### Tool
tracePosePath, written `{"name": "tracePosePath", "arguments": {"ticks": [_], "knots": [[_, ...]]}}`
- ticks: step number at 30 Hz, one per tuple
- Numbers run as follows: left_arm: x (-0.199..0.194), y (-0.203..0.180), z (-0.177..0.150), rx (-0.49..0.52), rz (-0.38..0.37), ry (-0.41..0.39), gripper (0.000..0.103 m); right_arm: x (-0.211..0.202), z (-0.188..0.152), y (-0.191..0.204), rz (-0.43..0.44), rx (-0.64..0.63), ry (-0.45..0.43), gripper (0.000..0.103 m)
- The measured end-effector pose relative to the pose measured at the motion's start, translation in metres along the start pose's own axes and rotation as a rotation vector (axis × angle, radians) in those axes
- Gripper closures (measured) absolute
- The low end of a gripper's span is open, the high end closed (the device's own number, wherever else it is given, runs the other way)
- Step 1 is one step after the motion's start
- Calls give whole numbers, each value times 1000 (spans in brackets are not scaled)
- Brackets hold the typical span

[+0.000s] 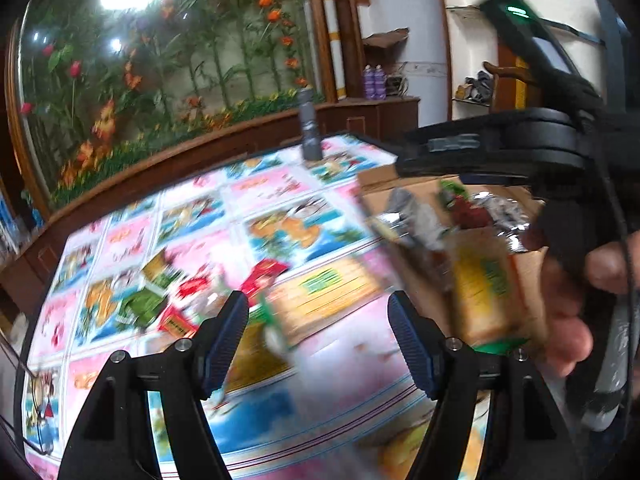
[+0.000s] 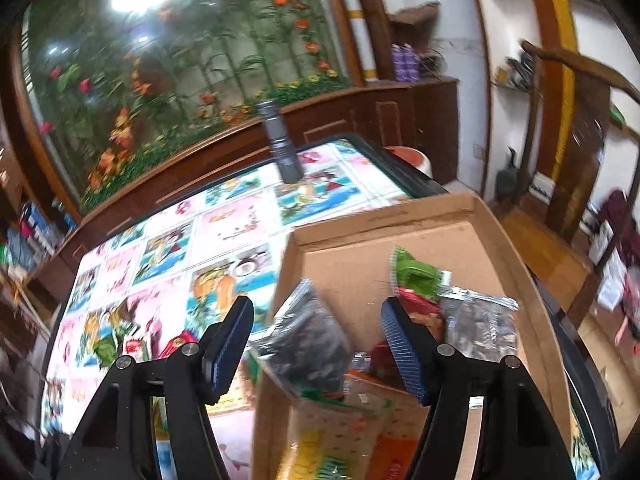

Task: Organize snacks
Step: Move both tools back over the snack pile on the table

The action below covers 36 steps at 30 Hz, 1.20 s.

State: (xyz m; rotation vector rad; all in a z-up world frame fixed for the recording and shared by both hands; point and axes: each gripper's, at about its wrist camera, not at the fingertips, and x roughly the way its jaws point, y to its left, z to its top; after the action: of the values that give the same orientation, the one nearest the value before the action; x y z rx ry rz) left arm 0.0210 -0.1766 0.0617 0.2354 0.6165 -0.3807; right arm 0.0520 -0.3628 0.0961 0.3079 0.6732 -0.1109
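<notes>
We judge ourselves between picks: the cardboard box (image 2: 472,240) at the right of the surface (image 1: 224,208) already holds several snack packets, while a loose cluster of red and green packets (image 1: 160,300) and a yellow packet (image 1: 328,292) still lie outside it. Our left gripper (image 1: 316,344) hangs spread and empty over the surface near the yellow packet; our right gripper (image 2: 316,344) hangs spread and empty over the box. Next, we think, the left must settle its jaws either side of one loose packet, flat enough to need a low approach.
</notes>
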Motion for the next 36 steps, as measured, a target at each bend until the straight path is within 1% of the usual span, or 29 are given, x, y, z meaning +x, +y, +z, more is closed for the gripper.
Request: {"name": "tracePosePath", "arguments": {"ticks": [2,5,7,9,10,12,14,15,16,17,18,19,21,24,25,26,28,31,33,34,36], "knots": [[3,28,1,-75,-15,39,32,1,-4,8,54,-20,5,33],[11,89,-1,-259,-81,116,32,1,-9,21,107,-53,7,33],[16,129,-6,-398,-120,152,39,1,-11,27,127,-72,3,33],[21,162,-14,-524,-136,179,50,2,-13,32,157,-80,11,33],[23,170,-18,-560,-151,192,52,3,-15,34,182,-78,23,32],[30,177,-25,-596,-178,226,53,7,-17,37,208,-72,45,32],[39,164,-28,-580,-233,271,56,9,-19,40,217,-73,59,32],[42,157,-29,-566,-258,285,63,10,-20,41,217,-77,61,32],[46,146,-29,-544,-278,301,64,9,-20,42,212,-80,55,32],[48,137,-27,-520,-285,310,65,8,-20,43,208,-81,49,32],[50,121,-26,-472,-277,318,65,6,-20,43,205,-80,43,32],[52,110,-24,-437,-261,319,65,5,-20,42,204,-76,38,32],[57,91,-22,-375,-201,307,64,5,-20,41,205,-66,38,32],[66,76,-18,-337,-144,299,63,6,-20,43,208,-69,45,32],[69,73,-17,-324,-118,288,63,6,-21,44,209,-76,47,32],[70,68,-17,-291,-74,275,63,7,-22,47,212,-85,51,32],[72,63,-16,-232,-14,266,69,10,-24,52,227,-100,71,32],[69,75,-19,-243,2,271,70,16,-27,56,253,-98,102,32],[66,89,-23,-261,36,280,70,25,-30,58,305,-77,155,32],[63,97,-26,-271,49,285,70,29,-32,61,316,-74,180,32],[61,115,-30,-313,61,304,71,36,-35,71,300,-100,224,32]]}}
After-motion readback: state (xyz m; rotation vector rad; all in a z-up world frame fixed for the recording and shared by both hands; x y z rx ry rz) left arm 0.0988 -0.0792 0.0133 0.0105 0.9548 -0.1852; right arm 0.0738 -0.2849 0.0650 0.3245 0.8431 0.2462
